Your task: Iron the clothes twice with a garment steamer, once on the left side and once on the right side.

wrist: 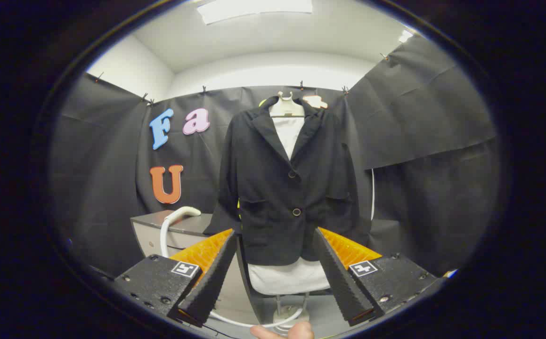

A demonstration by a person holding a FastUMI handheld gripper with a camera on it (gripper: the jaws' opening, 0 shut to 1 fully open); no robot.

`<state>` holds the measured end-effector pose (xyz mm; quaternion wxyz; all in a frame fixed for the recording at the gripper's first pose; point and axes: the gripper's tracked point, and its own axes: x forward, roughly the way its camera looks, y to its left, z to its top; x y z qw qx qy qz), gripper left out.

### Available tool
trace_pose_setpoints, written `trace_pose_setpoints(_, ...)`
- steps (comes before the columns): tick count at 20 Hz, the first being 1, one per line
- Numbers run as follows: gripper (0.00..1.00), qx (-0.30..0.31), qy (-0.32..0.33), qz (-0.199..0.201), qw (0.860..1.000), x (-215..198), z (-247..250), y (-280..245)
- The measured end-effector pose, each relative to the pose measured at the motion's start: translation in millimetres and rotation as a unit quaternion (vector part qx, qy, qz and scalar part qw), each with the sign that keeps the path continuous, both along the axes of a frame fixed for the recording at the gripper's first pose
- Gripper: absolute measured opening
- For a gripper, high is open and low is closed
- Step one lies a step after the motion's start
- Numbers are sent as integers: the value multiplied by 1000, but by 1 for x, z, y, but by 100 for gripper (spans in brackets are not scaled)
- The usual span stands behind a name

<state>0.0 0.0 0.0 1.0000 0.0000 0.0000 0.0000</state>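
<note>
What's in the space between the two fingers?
In the gripper view, the open gripper holds nothing. Between its fingers hangs the hem of the black jacket, over a white garment and stand pole, farther ahead.

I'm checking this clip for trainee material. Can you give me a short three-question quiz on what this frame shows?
1. True or false: the gripper is shut on the steamer head.
2. Where does the steamer head rest? A) on the cabinet to the left of the jacket B) on the hanger C) between the fingers
3. Fill in: the jacket's front is fastened with ___ buttons that show.

Key
1. False: the fingers stand open, nothing between them but the view of the jacket's hem beyond.
2. A, with its white hose running down from it.
3. Two.
</note>
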Motion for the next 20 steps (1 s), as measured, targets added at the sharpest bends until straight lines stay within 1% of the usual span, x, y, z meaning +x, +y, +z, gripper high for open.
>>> trace_pose_setpoints(3, 100, -6, -13, 1, 1000, 10, 12, 0)
trace_pose_setpoints(9, 100, 0, 0, 39, 999, 22, 16, 27)
trace_pose_setpoints(10, 100, 2, 3, 41, 999, 25, 15, 32)
trace_pose_setpoints(12, 100, 6, 2, 47, 999, 28, 17, 47)
trace_pose_setpoints(16, 100, 9, -2, 72, 997, 37, 31, 82)
trace_pose_setpoints(18, 100, 12, 2, 90, 996, 42, 38, 105)
trace_pose_setpoints(20, 100, 5, 11, 96, 995, 47, 38, 127)
